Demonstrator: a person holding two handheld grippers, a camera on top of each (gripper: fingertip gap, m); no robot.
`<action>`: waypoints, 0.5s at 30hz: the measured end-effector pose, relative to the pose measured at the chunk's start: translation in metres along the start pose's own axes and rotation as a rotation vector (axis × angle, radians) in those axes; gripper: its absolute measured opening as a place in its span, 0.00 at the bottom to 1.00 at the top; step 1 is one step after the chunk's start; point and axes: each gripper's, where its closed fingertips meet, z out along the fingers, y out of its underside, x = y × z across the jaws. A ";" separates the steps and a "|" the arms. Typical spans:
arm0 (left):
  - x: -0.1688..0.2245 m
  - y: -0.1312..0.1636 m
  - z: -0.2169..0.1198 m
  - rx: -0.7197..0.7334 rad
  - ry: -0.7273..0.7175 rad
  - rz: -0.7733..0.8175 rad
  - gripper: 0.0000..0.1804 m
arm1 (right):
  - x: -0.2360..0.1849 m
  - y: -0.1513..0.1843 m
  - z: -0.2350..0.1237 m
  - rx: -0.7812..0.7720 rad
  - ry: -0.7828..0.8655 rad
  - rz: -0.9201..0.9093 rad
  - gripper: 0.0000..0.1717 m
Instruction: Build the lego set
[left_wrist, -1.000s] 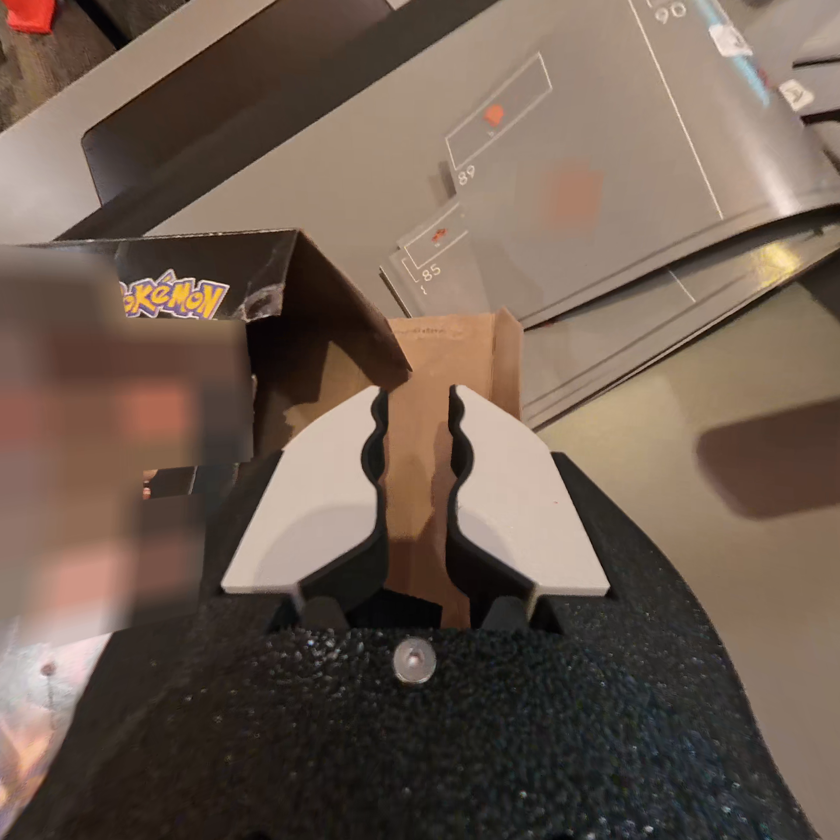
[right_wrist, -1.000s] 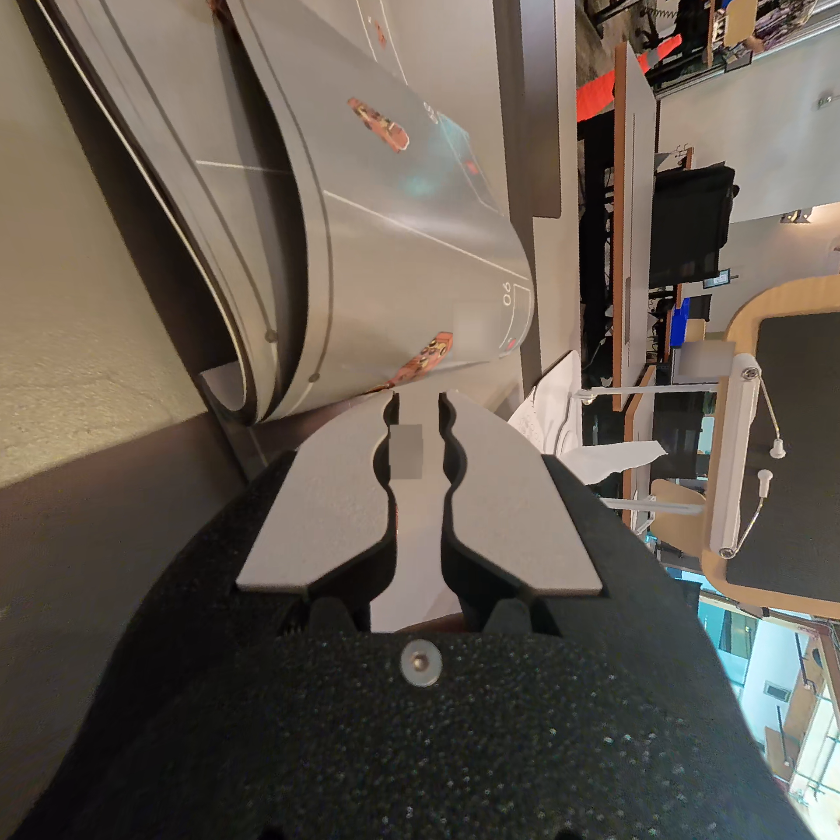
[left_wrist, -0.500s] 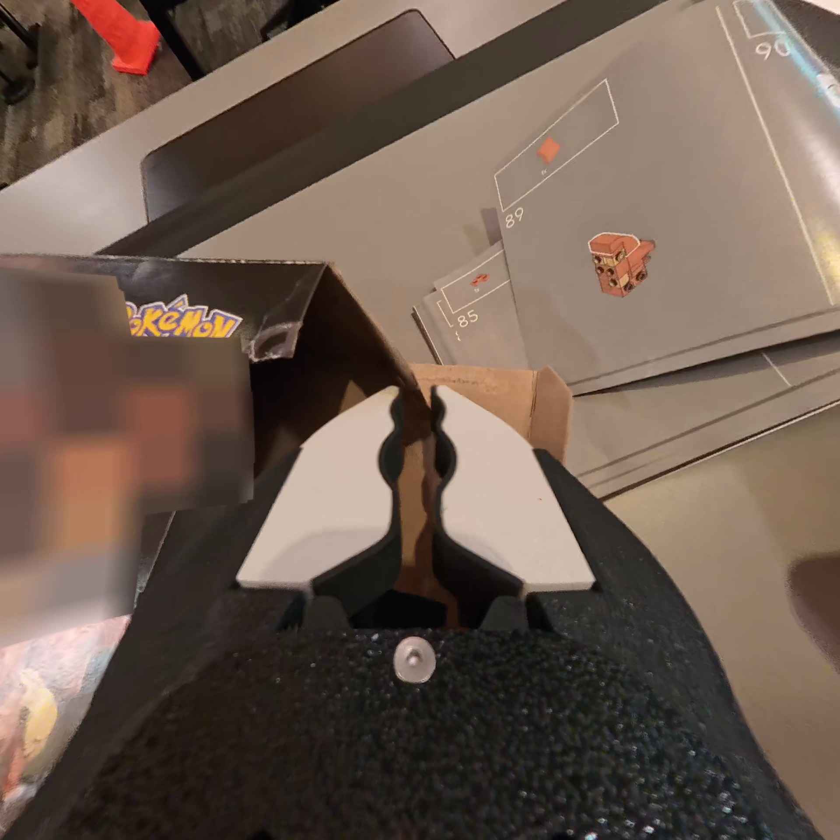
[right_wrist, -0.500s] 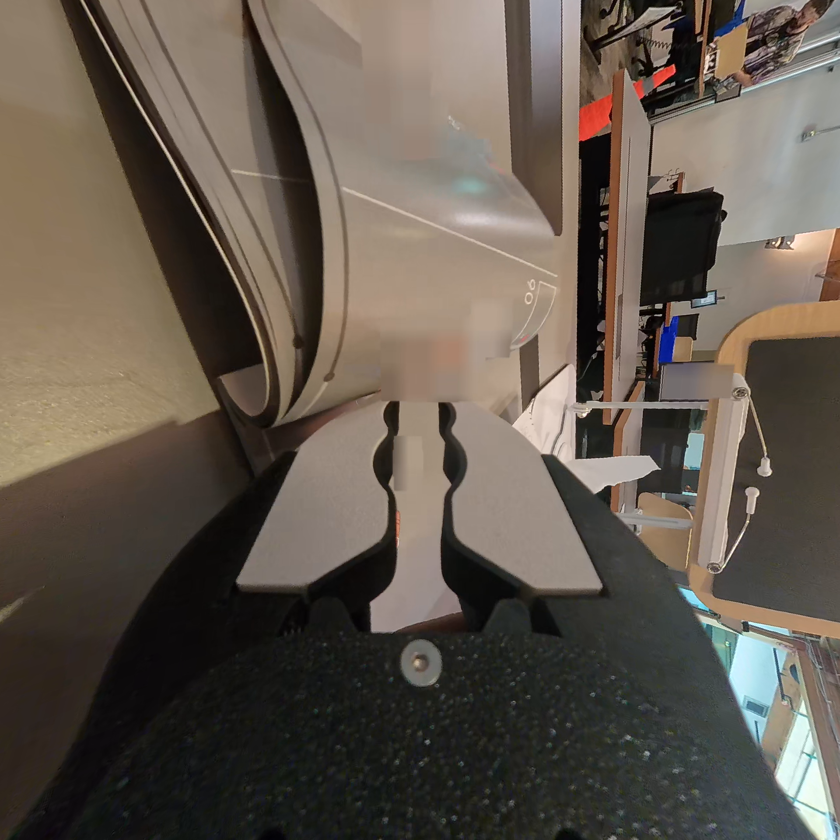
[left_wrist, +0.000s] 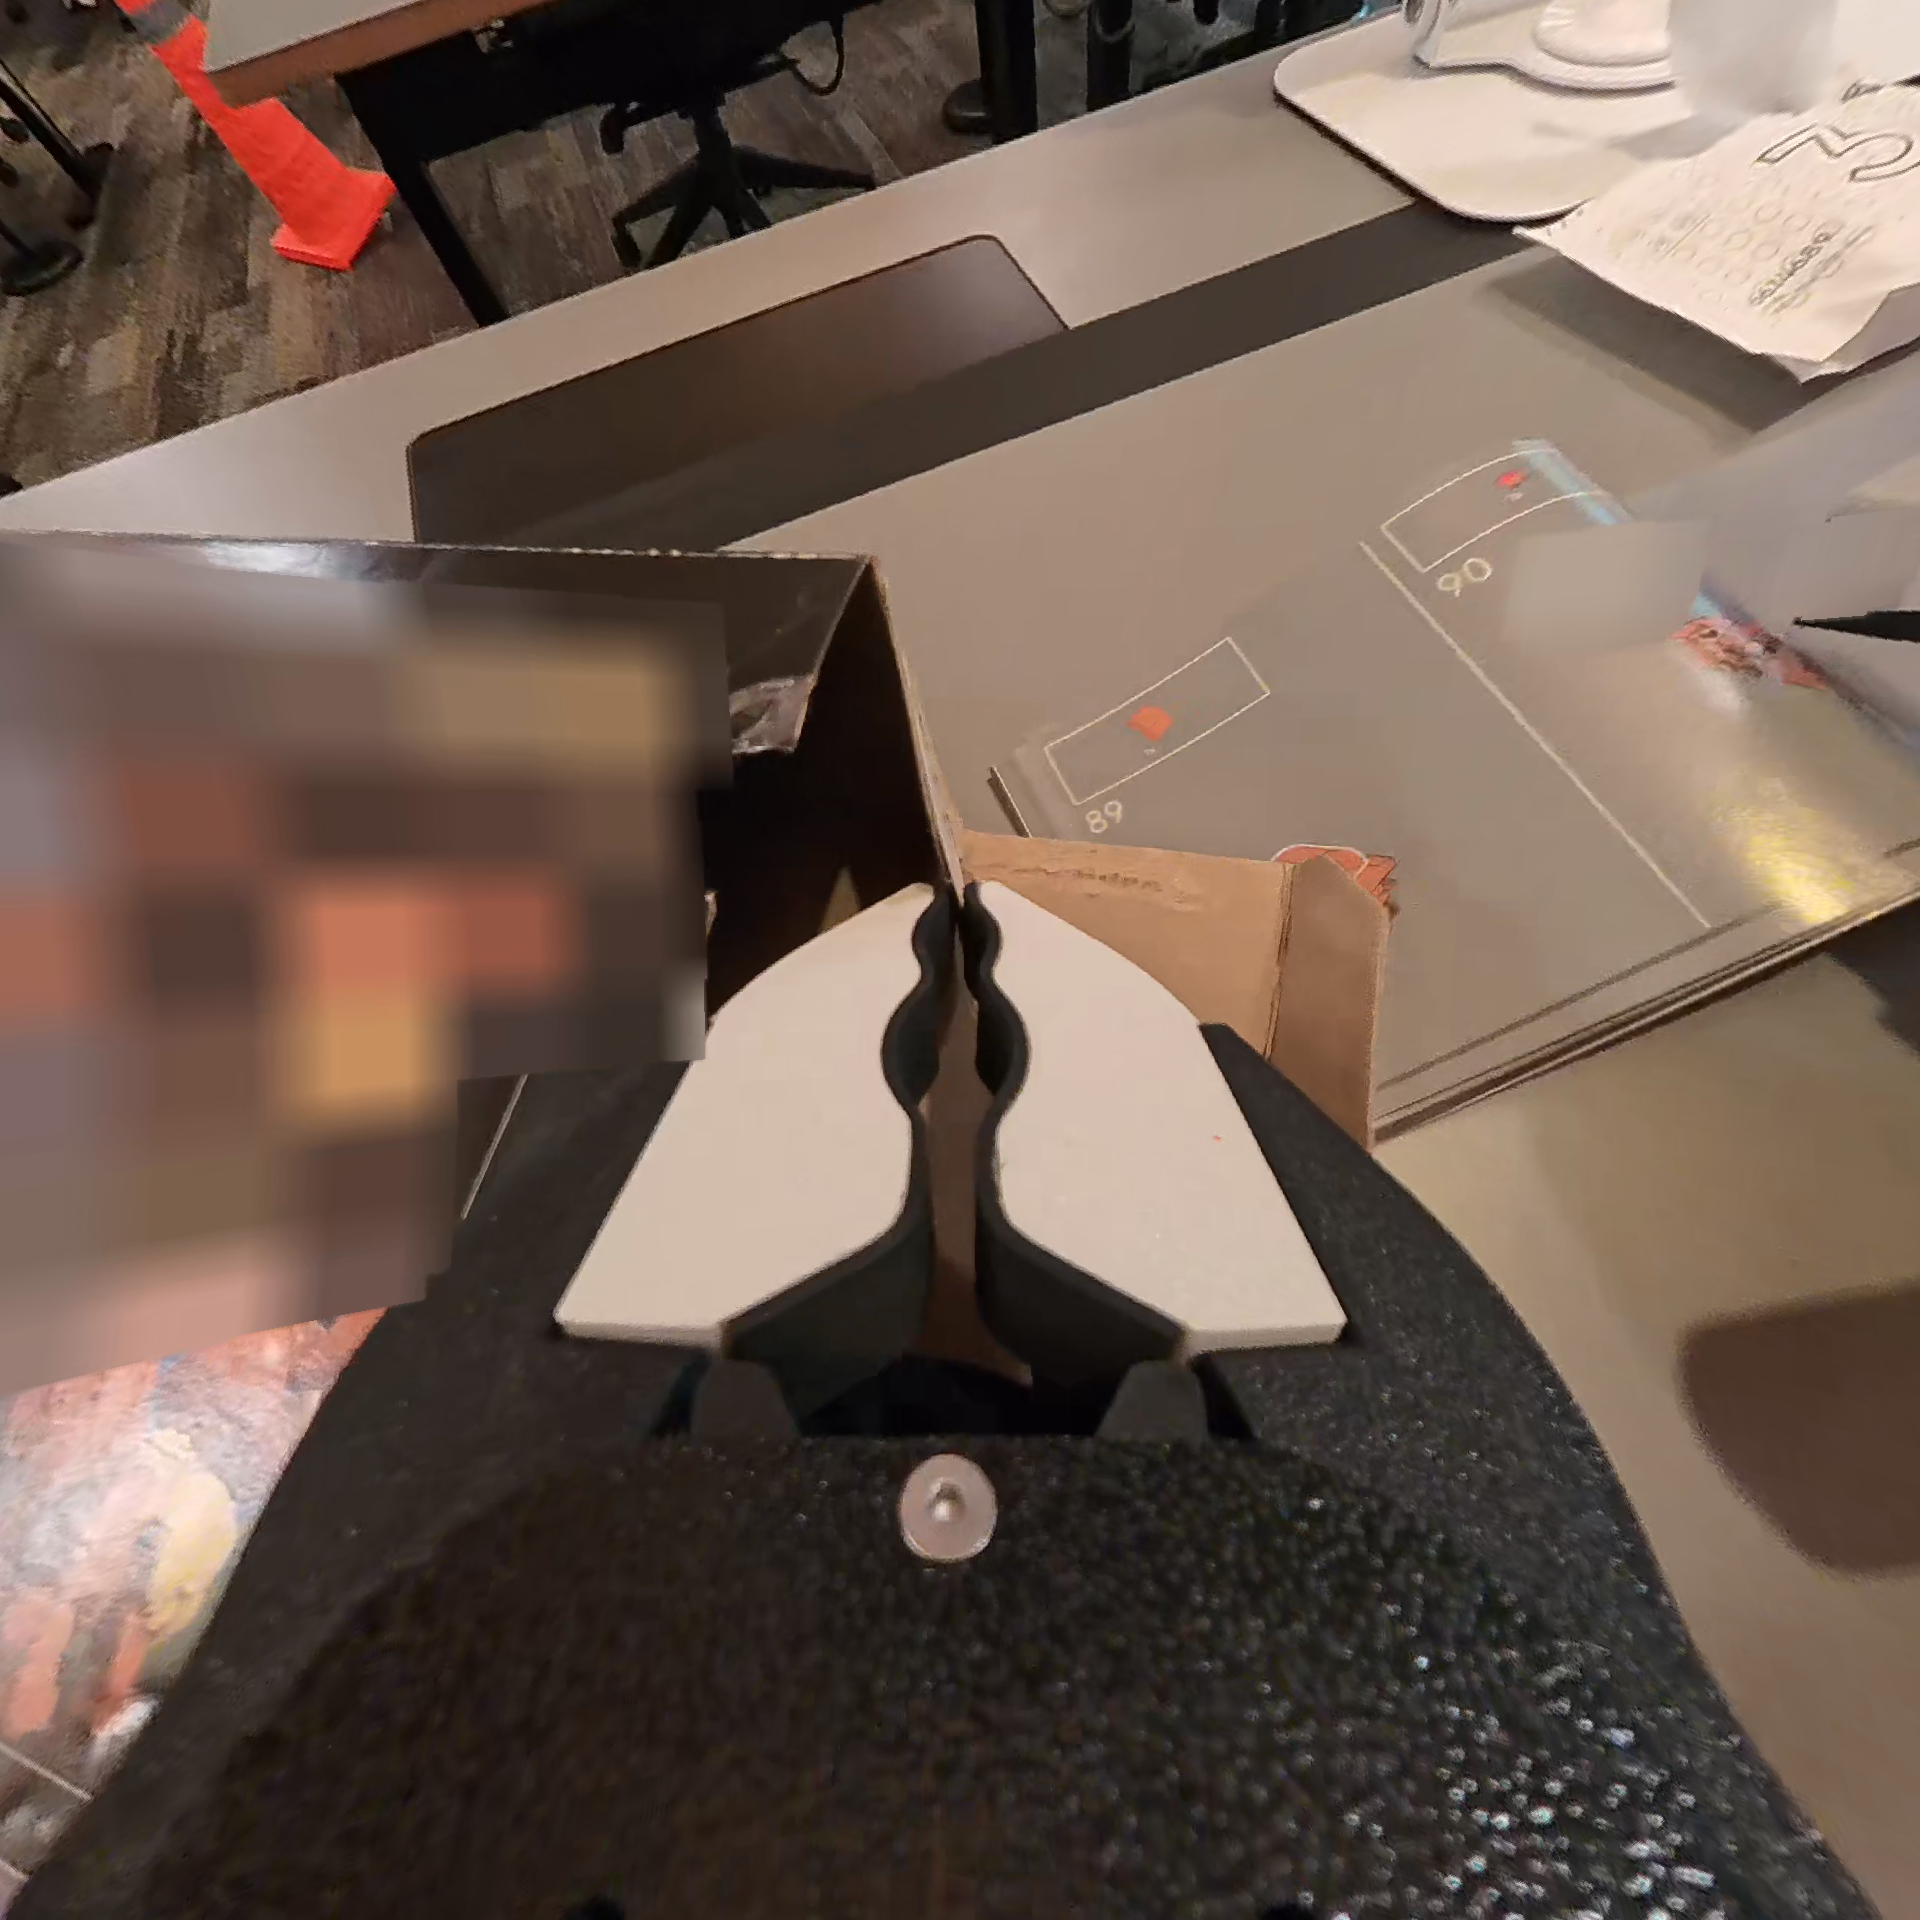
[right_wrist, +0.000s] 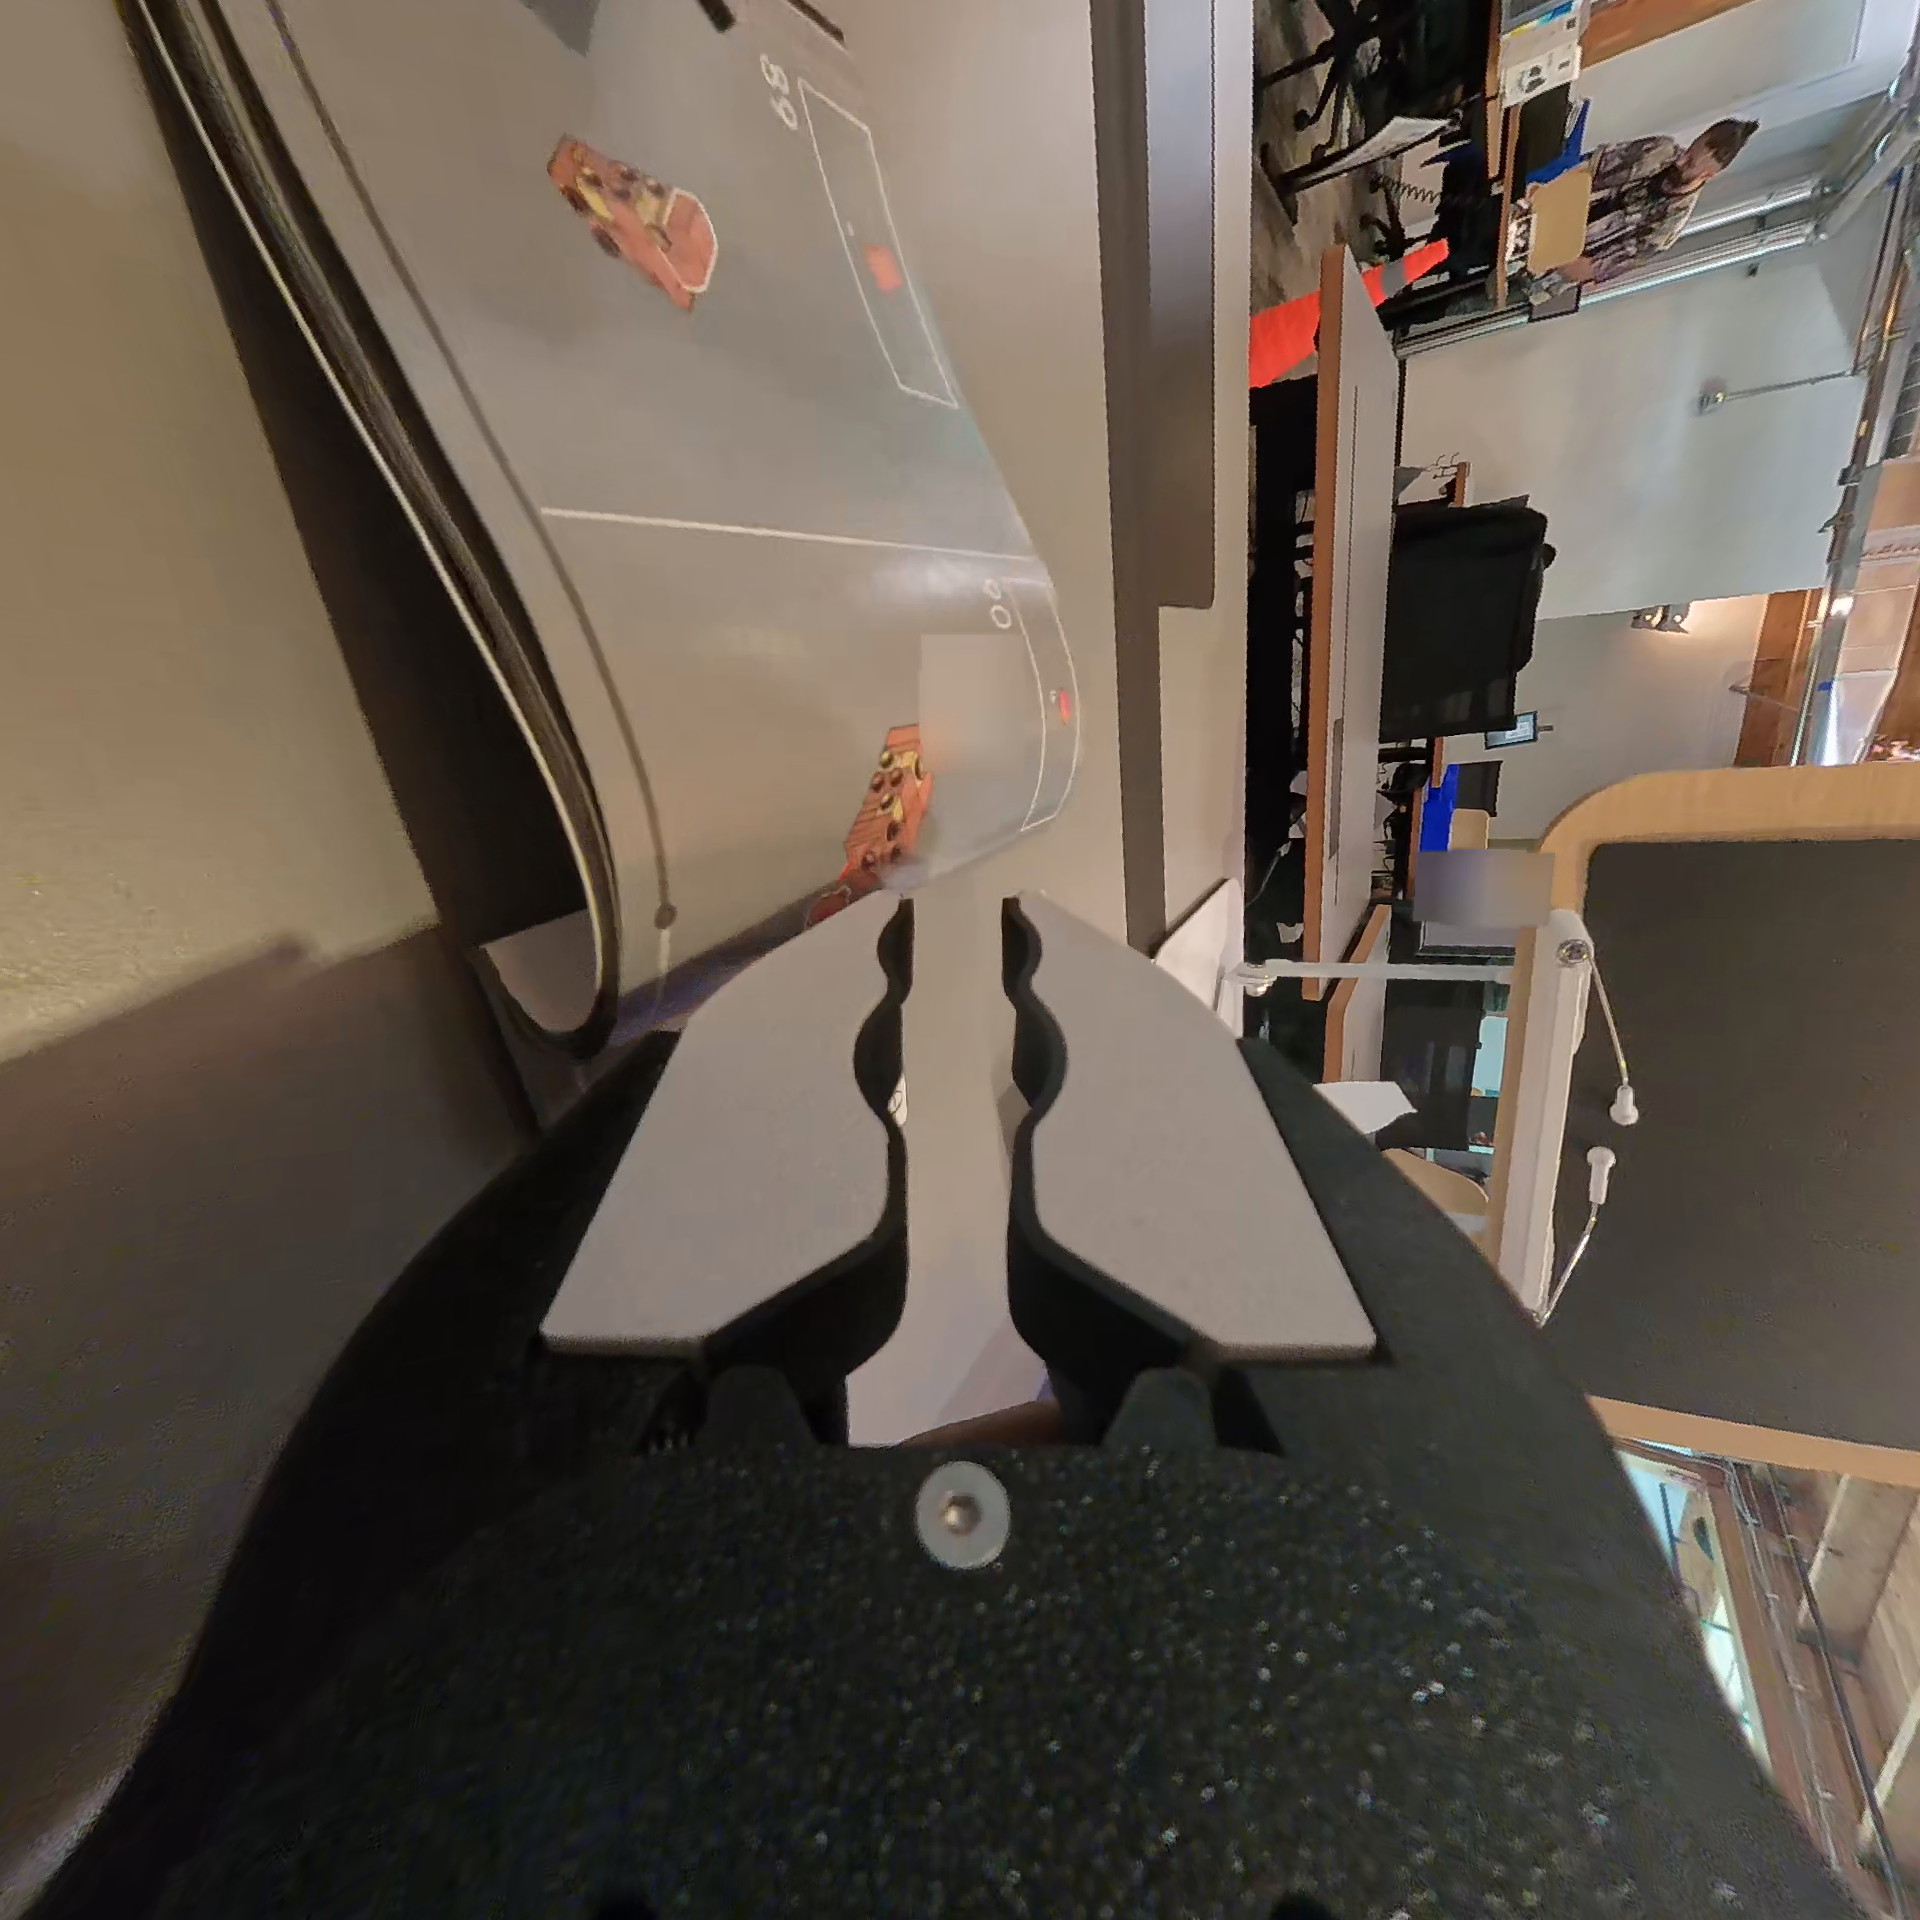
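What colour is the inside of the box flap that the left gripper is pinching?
Plain brown cardboard flap; clearest in the left wrist view.

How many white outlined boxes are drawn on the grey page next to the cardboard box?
2: one box lies near the cardboard flap, the other box farther right; a blurred patch may hide more.

Background's pretty busy: an orange traffic cone (left_wrist: 301, 156) on patterned carpet next to a black office chair (left_wrist: 696, 156). On the grey table (left_wrist: 1195, 187) there's a white tray (left_wrist: 1455, 135) and a crumpled white printed sheet (left_wrist: 1766, 229), plus a dark mat (left_wrist: 727, 353).
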 end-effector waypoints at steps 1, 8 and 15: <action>0.001 0.001 0.000 -0.007 0.006 0.004 0.01 | 0.000 -0.001 0.000 0.000 0.005 -0.006 0.09; 0.006 0.018 0.011 -0.076 0.009 0.039 0.01 | 0.000 -0.001 0.002 -0.001 0.010 -0.010 0.09; 0.011 0.017 0.003 -0.116 -0.004 0.114 0.06 | 0.002 0.006 -0.001 -0.008 0.011 0.007 0.10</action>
